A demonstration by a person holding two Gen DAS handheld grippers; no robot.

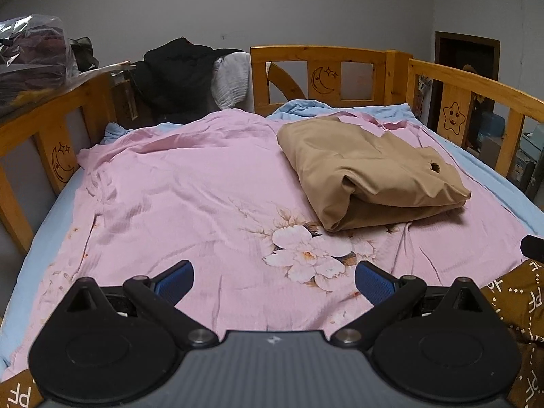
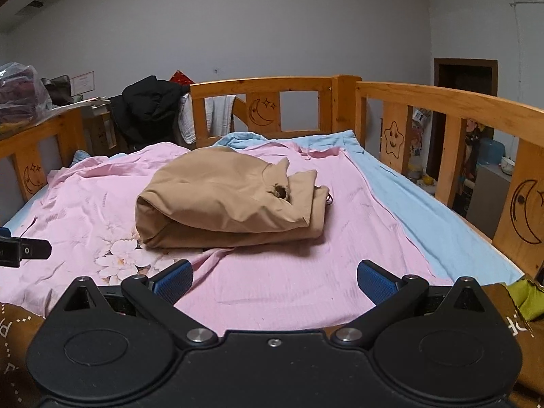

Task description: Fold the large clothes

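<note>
As seen from left wrist, left tool (image 1: 274, 280) gapes wide, holding nothing; tan jacket (image 1: 367, 173) lies folded ahead & to its right, toward bed's (image 1: 51, 217) right edge.

Right wrist: right tool (image 2: 274, 280) also wide, empty; jacket (image 2: 231, 200) nearly straight ahead, long axis across bed, so right prob. nearer.

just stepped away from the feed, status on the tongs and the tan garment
Left tongs open, empty. Right tongs open, empty. Tan garment folded on pink sheet, untouched. Nothing in the way.
</note>
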